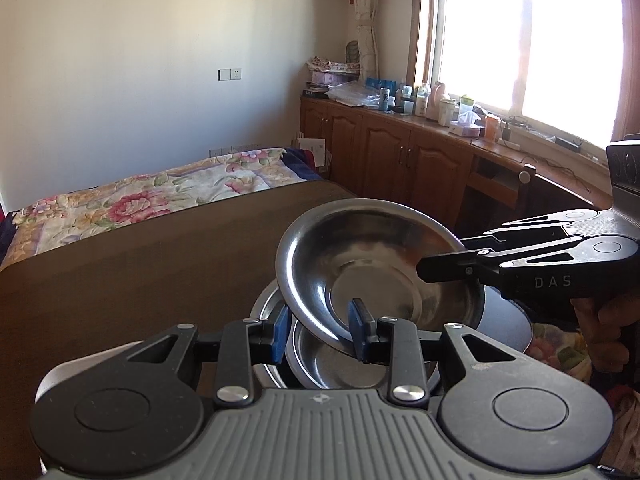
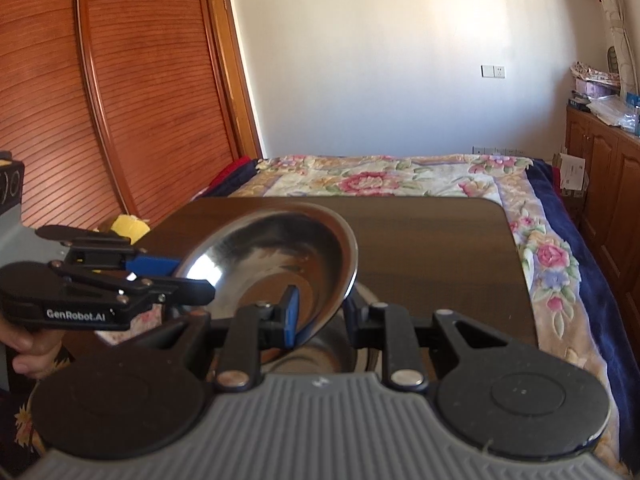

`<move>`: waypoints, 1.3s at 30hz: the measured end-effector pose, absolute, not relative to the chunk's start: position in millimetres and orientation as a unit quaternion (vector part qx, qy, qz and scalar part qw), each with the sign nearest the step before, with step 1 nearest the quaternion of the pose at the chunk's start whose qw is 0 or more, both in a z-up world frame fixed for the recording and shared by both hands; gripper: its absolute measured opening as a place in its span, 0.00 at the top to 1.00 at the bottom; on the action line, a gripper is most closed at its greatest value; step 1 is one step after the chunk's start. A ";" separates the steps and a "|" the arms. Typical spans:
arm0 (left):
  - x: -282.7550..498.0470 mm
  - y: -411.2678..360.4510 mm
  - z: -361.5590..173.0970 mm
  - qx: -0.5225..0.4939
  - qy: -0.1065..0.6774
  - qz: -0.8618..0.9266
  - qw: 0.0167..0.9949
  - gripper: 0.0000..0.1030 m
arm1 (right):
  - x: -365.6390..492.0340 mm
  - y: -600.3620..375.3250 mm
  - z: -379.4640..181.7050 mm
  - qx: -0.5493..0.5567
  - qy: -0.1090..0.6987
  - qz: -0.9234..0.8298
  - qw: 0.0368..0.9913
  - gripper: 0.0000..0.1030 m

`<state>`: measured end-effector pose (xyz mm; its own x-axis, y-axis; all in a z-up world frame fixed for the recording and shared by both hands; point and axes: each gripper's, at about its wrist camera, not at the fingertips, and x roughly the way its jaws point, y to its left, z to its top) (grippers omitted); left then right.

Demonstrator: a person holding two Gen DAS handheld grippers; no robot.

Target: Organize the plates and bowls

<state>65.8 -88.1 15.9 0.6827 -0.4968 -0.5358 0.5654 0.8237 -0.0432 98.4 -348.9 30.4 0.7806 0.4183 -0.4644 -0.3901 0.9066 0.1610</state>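
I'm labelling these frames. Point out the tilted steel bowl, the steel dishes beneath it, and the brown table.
Tilted shiny steel bowl (image 1: 360, 248), left wrist view, inner wall.
Stacked steel dishes (image 1: 332, 364), left wrist view, inside.
Dark brown wooden table (image 2: 440, 248), right wrist view, bare top.

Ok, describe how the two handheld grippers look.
Both are black with grey ribbed bodies, round black side discs, silver rivets and blue finger pads. The left gripper is lettered GenRobot.AI in white; the right gripper shows DAS.

You face strong daylight from the window (image 1: 528, 44) at two o'clock, blown out white. Fisheye bending warps your edges; glare streaks the steel bowl (image 2: 276, 264), slightly blurred.
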 end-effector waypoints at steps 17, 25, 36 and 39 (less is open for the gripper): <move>61.8 -93.7 -7.5 0.082 0.291 -0.280 0.911 0.69 | 97.3 -344.8 8.7 0.037 0.273 0.206 0.939 0.75; 64.0 -97.4 -11.2 0.081 0.299 -0.276 0.910 0.69 | 96.2 -336.8 6.0 0.004 0.270 0.197 0.942 0.75; 68.9 -94.6 -13.5 0.072 0.303 -0.276 0.909 0.67 | 98.8 -337.1 2.2 -0.012 0.273 0.189 0.943 0.74; 68.8 -94.0 -12.1 0.070 0.303 -0.275 0.910 0.67 | 99.1 -336.4 2.5 -0.017 0.273 0.190 0.943 0.74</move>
<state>68.8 -94.0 -12.1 0.6646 -0.4583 -0.5902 0.5432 0.8387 -0.0395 99.1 -336.4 2.5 0.7786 0.3484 -0.5219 -0.3674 0.9274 0.0710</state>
